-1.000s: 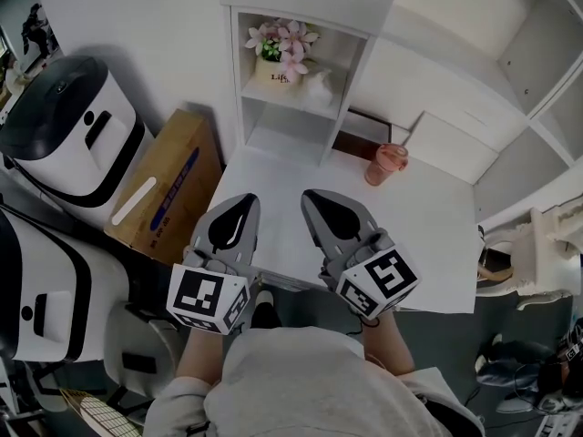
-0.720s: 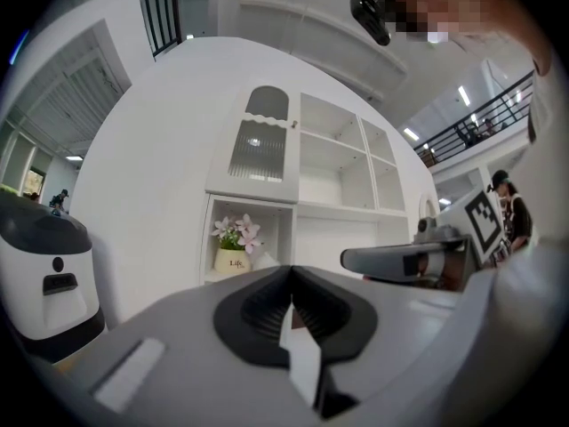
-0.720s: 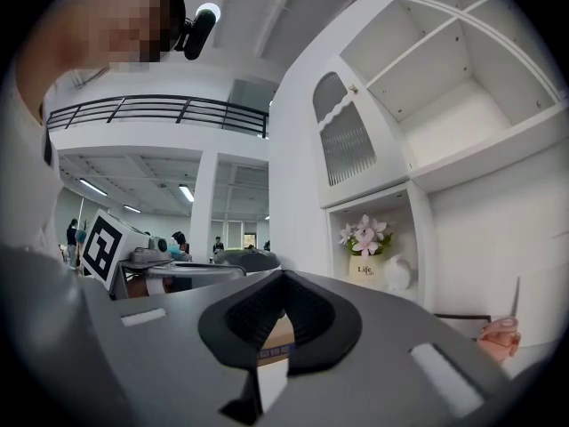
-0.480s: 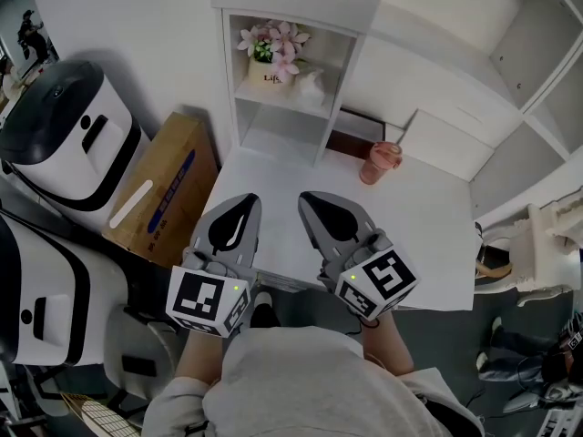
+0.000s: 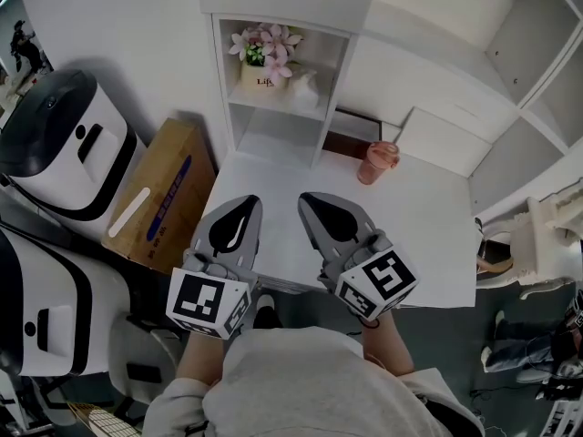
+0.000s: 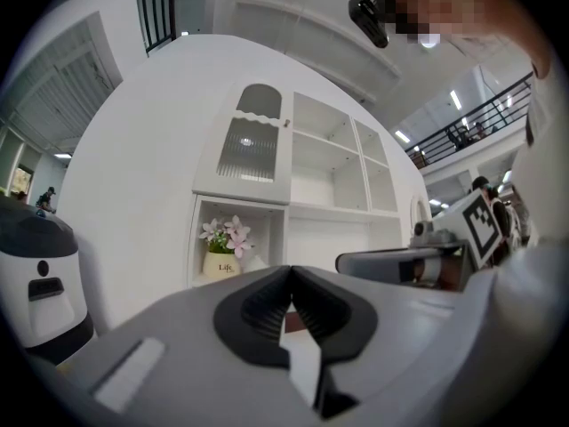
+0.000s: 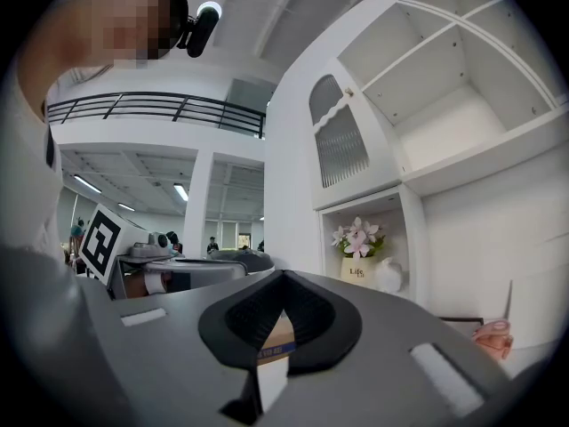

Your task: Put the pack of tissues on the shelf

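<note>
One pink cup (image 5: 378,162) stands on the table (image 5: 437,235) beside the shelf (image 5: 273,107).

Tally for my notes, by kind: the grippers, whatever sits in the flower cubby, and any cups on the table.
Grippers: 2 (left gripper, right gripper)
Flower pot: 1
White item by the pot: 1
Pink cup: 1
Total: 5

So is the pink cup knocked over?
No, upright: the pink cup stands on its base on the white table, top facing up.
</note>
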{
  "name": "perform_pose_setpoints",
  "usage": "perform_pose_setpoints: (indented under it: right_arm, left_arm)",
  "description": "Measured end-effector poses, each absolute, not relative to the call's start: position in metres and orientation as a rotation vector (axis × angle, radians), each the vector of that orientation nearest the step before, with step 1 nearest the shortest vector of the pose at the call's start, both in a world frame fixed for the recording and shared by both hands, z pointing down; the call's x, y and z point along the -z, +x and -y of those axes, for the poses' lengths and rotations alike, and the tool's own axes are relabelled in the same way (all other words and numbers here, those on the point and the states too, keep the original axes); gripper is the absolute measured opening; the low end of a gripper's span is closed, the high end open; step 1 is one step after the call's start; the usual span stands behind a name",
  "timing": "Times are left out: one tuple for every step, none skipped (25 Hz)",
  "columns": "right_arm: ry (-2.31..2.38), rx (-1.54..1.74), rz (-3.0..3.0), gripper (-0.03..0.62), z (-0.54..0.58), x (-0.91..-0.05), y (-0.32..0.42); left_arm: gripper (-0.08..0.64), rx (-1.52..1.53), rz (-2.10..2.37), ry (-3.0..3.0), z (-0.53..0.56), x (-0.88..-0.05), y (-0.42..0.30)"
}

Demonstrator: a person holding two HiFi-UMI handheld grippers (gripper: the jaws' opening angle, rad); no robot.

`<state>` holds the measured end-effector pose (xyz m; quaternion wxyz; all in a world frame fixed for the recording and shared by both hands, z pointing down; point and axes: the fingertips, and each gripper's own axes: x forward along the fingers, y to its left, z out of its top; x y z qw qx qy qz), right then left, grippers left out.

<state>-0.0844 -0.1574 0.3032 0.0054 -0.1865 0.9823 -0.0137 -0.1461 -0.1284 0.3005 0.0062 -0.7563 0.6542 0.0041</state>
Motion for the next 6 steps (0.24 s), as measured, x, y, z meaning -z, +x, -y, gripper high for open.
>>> perform_pose_setpoints:
  right_arm:
    - [-0.588,0.045,-3.074,0.000,0.1581,-0.3036,-0.0846]
    - [-0.591,0.046,-3.073,0.000,0.1587,-0.3038,-0.0848]
    - [-0.594,0.047,-3.072,0.000,0.1593,-0.3041,-0.0851]
    - [-0.597,0.048,-3.071,0.000,0.1598,-0.3043,-0.0856]
    - [-0.599,0.049,-3.070,0.000,0.1604,-0.3045,-0.0862]
    - [-0.601,0.050,-3.069,0.000,0.1610,-0.3047,-0.0869]
  left_arm:
    - [0.000,-0.009,-2.048,-2.369,0.1291,-0.3017,-0.1467]
    - [0.000,-0.005,-2.049,-2.370,0.1296,-0.3030,-0.1474]
    - [0.000,-0.002,-2.050,-2.371,0.1299,-0.3040,-0.1481]
    - [0.000,-0.002,-2.050,-2.372,0.1303,-0.3045,-0.1489]
    - [0.000,-0.002,-2.050,-2.374,0.1307,-0.3047,-0.1496]
    - [0.000,-0.002,-2.049,-2.375,0.1312,-0.3048,-0.1504]
